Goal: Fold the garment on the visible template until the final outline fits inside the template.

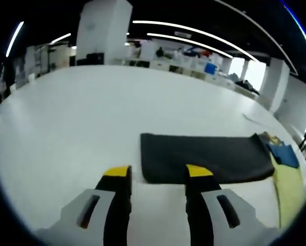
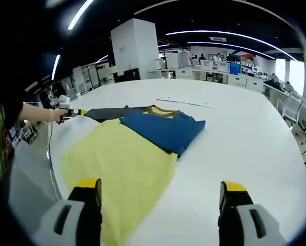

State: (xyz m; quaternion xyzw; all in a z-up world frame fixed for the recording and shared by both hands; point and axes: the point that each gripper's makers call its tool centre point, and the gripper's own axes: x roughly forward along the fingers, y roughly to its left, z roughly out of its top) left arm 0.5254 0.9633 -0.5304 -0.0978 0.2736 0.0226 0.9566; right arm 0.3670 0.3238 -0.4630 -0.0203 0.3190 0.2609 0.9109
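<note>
A dark rectangular mat [image 1: 204,156] lies flat on the white table [image 1: 91,118]. My left gripper [image 1: 158,173] stands open just before its near edge, the right fingertip [image 1: 199,170] over that edge, nothing held. Past the mat's far end are a blue garment [image 1: 285,154] and a yellow garment [image 1: 288,187]. In the right gripper view the yellow garment [image 2: 122,164] spreads out in front, with the blue garment [image 2: 165,130] folded on its far part and the dark mat [image 2: 109,113] behind. My right gripper [image 2: 161,185] is open and empty, its left fingertip [image 2: 88,184] over the yellow cloth. The left gripper [image 2: 73,111] shows at the mat's end.
A person's hand [image 2: 53,114] holds the left gripper at the table's left edge [image 2: 50,164]. The table [image 2: 245,138] is bare white to the right. A white pillar [image 2: 135,48], desks and an office chair [image 2: 291,110] stand beyond the table.
</note>
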